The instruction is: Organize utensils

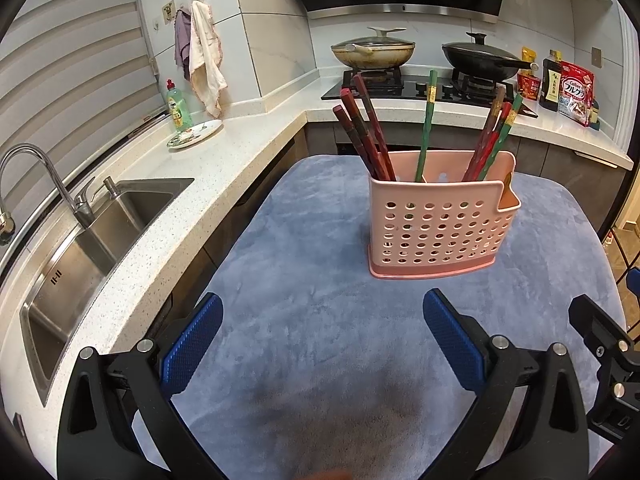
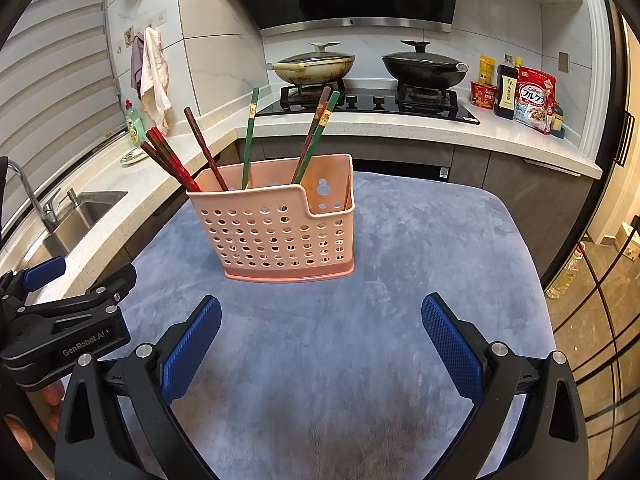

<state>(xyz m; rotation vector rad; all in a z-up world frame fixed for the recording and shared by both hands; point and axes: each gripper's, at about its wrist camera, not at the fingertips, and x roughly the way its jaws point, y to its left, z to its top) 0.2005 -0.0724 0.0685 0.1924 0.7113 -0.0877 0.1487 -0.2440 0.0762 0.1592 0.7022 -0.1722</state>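
A pink perforated utensil holder (image 1: 436, 228) (image 2: 276, 232) stands on a blue-grey plush mat (image 1: 320, 320) (image 2: 400, 280). It holds several red chopsticks (image 1: 362, 132) (image 2: 172, 162) at its left end, one green chopstick (image 1: 425, 128) (image 2: 249, 136) in the middle, and red and green chopsticks (image 1: 496, 136) (image 2: 316, 136) towards the right. My left gripper (image 1: 322, 340) is open and empty, hovering in front of the holder. My right gripper (image 2: 320, 340) is open and empty, also in front of the holder. The left gripper's body shows at the left of the right wrist view (image 2: 60, 320).
A white counter with a steel sink (image 1: 92, 236) and tap runs along the left. A dish-soap bottle (image 1: 178, 106) and plate (image 1: 195, 134) sit behind it. A hob with two lidded pans (image 1: 374, 50) (image 1: 484, 58) and food packets (image 1: 574, 92) is at the back.
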